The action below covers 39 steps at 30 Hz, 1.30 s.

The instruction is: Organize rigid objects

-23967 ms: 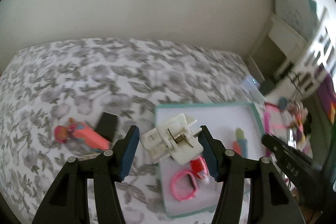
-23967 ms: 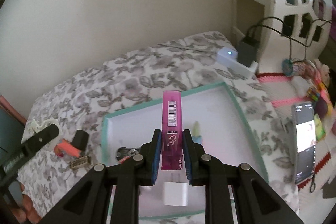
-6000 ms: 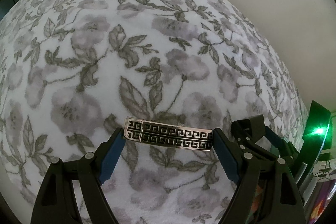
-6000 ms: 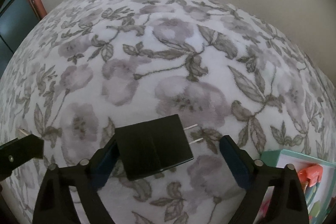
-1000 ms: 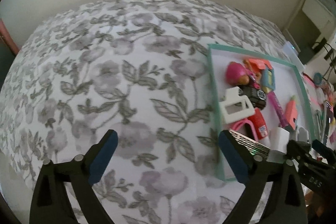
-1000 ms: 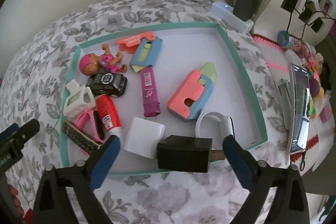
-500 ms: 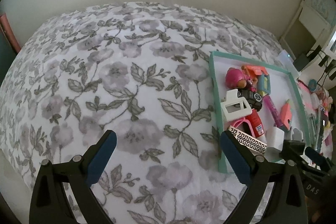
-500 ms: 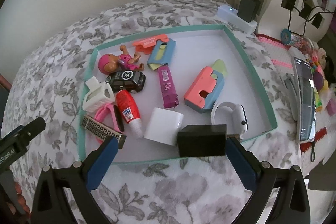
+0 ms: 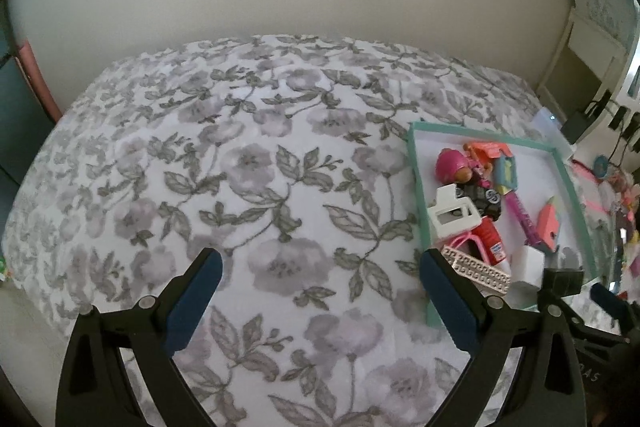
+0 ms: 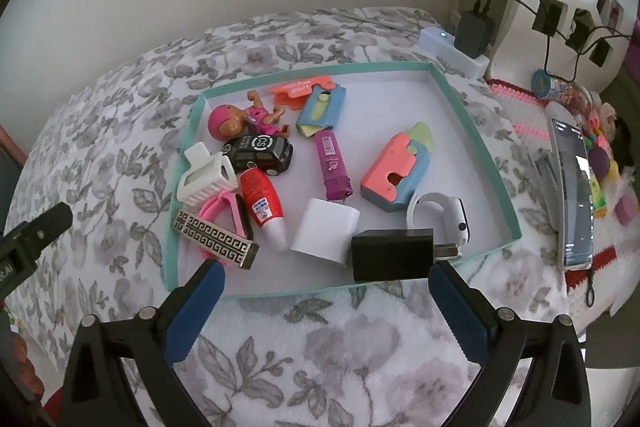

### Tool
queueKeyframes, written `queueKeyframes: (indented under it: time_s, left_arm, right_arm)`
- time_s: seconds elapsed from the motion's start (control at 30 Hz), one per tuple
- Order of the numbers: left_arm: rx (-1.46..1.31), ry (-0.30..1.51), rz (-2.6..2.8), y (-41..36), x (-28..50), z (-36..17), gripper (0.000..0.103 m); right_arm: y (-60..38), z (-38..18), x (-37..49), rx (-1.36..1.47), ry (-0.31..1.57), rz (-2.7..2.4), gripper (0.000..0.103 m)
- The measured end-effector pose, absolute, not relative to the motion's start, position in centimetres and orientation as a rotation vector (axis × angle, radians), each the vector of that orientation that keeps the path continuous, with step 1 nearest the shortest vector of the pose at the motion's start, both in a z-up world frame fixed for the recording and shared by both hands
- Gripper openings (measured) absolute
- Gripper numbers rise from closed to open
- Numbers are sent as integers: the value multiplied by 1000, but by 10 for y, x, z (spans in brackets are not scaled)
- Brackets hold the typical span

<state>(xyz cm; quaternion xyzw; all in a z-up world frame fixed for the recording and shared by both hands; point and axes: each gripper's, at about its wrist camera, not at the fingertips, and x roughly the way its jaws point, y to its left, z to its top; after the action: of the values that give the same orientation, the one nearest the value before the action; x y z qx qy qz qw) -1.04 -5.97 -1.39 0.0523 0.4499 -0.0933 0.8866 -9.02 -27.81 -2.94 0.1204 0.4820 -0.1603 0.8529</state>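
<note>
A teal-rimmed white tray (image 10: 496, 163) lies on the floral bedspread and holds several small objects. A black plug adapter (image 10: 392, 254) rests on its near rim. Beside it are a white charger cube (image 10: 325, 231), a gold-and-black patterned bracelet (image 10: 216, 240), a white hair claw (image 10: 204, 175), a red tube (image 10: 262, 203), a black toy car (image 10: 260, 151), a doll (image 10: 240, 119) and a magenta lighter (image 10: 332, 163). My right gripper (image 10: 326, 301) is open and empty just before the tray. My left gripper (image 9: 318, 297) is open and empty over bare bedspread, left of the tray (image 9: 418, 195).
A phone (image 10: 574, 187) and small colourful items lie right of the tray. A white power strip (image 10: 452, 53) with black plugs sits behind it by white shelving. The bedspread (image 9: 240, 167) stretches wide to the left.
Both grippers have drawn back from the tray a little. The black adapter and the patterned bracelet lie where they were released at the tray's near edge.
</note>
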Motion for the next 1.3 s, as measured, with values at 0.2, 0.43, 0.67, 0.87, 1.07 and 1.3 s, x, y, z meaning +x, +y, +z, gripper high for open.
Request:
queueKeyframes:
  time_s: [0.2, 0.43, 0.67, 0.87, 1.07, 1.3]
  left_arm:
    - [143, 937, -155, -59, -15, -13, 99]
    - [142, 972, -135, -54, -17, -17, 99]
    - [140, 992, -148, -54, -19, -17, 99]
    - [142, 992, -147, -55, -21, -16, 99]
    - [133, 996, -152, -55, -22, -15, 99]
    - [118, 999, -152, -54, -23, -13, 99]
  right_arm:
    - [-272, -26, -94, 232, 1000, -335, 103]
    - [-271, -22, -97, 230, 978, -339, 103]
    - [-271, -19, -101, 235, 964, -341, 103]
    - [-271, -17, -104, 239, 951, -342, 103]
    - [-271, -16, -106, 239, 944, -341, 103]
    - [-270, -13, -108, 237, 934, -347, 103]
